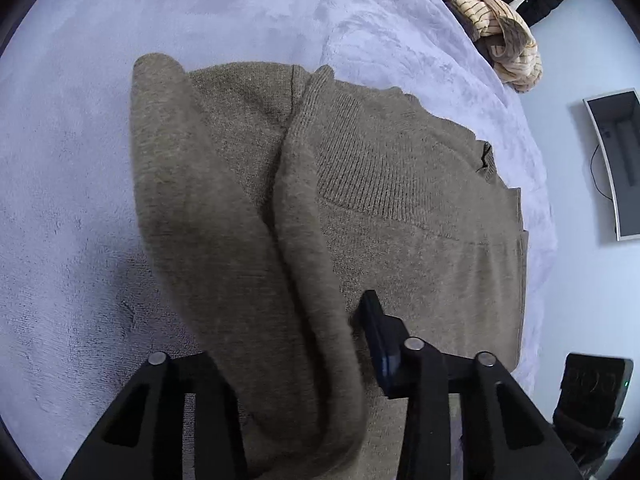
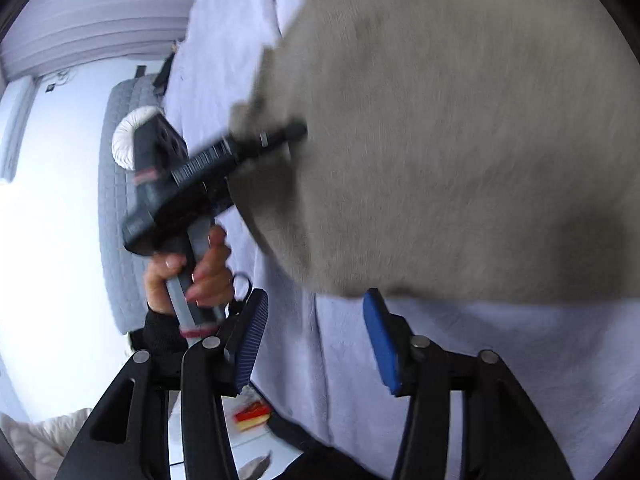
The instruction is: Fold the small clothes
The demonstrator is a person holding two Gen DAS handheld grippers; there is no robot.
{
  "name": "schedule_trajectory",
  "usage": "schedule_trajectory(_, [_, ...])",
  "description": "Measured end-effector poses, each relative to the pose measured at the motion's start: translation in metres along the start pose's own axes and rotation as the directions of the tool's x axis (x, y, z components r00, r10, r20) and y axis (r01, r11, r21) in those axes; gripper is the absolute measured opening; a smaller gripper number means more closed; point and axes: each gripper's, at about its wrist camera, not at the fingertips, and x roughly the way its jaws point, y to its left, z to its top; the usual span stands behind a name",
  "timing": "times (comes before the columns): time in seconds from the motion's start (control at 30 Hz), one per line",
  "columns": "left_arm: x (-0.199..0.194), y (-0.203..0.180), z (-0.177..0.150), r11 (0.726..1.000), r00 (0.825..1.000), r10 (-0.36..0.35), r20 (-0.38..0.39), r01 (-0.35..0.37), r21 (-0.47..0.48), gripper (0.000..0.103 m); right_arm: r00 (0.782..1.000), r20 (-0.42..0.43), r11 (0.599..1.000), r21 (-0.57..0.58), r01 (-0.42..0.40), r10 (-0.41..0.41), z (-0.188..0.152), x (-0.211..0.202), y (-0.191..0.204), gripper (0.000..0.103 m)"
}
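Observation:
A brown knitted sweater (image 1: 380,184) lies on a pale lilac fleece blanket (image 1: 72,160). In the left wrist view a thick fold of the sweater (image 1: 288,320) runs between my left gripper's fingers; the right finger (image 1: 376,332) shows, the left one is hidden under the cloth. In the right wrist view my right gripper (image 2: 316,344) is open and empty above the blanket, just short of the sweater's near edge (image 2: 440,160). The left gripper (image 2: 292,132) shows there too, blurred, its tip at the sweater's left edge.
A pile of striped and dark clothes (image 1: 504,36) lies at the blanket's far right corner. A dark device (image 1: 592,384) sits beside the bed at lower right. A grey quilted cushion (image 2: 120,200) lies on the floor to the left. A small red and yellow object (image 2: 252,416) is on the floor.

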Motion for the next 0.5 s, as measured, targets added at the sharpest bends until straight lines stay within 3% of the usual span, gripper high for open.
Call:
schedule_trajectory(0.07, [-0.004, -0.005, 0.001, 1.0, 1.0, 0.02, 0.019, -0.02, 0.006, 0.031, 0.992, 0.102, 0.996, -0.031, 0.079, -0.076, 0.015, -0.016, 0.001, 0.017])
schedule_trajectory(0.1, [-0.006, -0.01, 0.001, 0.999, 0.999, 0.041, 0.033, -0.042, 0.02, 0.03, 0.982, 0.136, 0.991, -0.026, 0.133, -0.128, 0.024, -0.018, 0.0, 0.013])
schedule_trajectory(0.2, [-0.012, -0.03, -0.002, 0.991, 0.991, 0.105, 0.082, -0.111, 0.075, 0.027, 0.935, 0.203, 0.952, -0.04, 0.303, -0.29, 0.052, -0.012, -0.012, 0.01])
schedule_trajectory(0.27, [-0.019, -0.044, -0.003, 0.989, 0.988, 0.108, 0.114, -0.119, 0.093, 0.026, 0.915, 0.153, 0.922, -0.047, 0.383, -0.372, 0.064, 0.009, -0.032, 0.007])
schedule_trajectory(0.37, [-0.034, -0.071, -0.003, 0.988, 0.985, 0.069, 0.16, -0.09, 0.126, 0.026, 0.925, 0.158, 0.932, -0.053, 0.359, -0.347, 0.064, 0.025, -0.045, 0.005])
schedule_trajectory(0.5, [-0.041, -0.133, 0.0, 0.966, 0.983, 0.012, 0.183, -0.058, 0.25, 0.026, 0.955, 0.157, 0.965, -0.039, 0.259, -0.25, 0.058, 0.008, -0.059, 0.005])
